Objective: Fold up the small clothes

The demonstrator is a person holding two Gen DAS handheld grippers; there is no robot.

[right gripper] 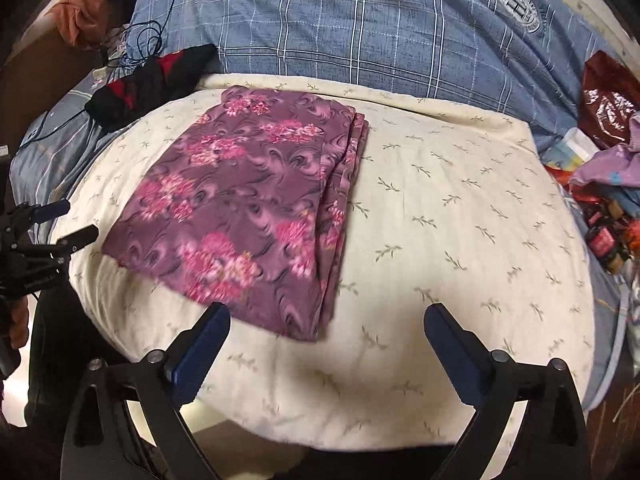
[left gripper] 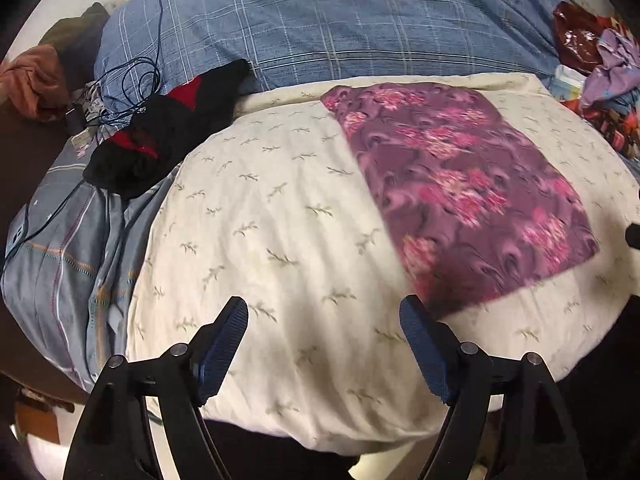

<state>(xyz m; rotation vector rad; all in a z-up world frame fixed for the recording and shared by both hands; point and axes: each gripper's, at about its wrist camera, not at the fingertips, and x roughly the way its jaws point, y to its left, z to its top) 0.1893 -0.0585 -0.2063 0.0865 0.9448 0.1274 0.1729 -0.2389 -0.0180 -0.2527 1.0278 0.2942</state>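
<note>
The purple floral cloth (right gripper: 244, 200) lies folded in a soft rectangle on the cream quilted cover (right gripper: 460, 220). The left gripper (left gripper: 324, 320) and the right gripper (right gripper: 326, 326) both have their fingers spread wide, holding nothing.

Round crest emblems on blue plaid quilt (right gripper: 360, 24), lettering illegible

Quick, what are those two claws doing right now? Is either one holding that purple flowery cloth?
Left claw: open, holding nothing.
Right claw: open, holding nothing.
The purple floral cloth lies folded on the cream quilt.

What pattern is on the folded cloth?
Purple with pink flowers and dark swirls, clearest in the right wrist view: folded cloth.
</note>
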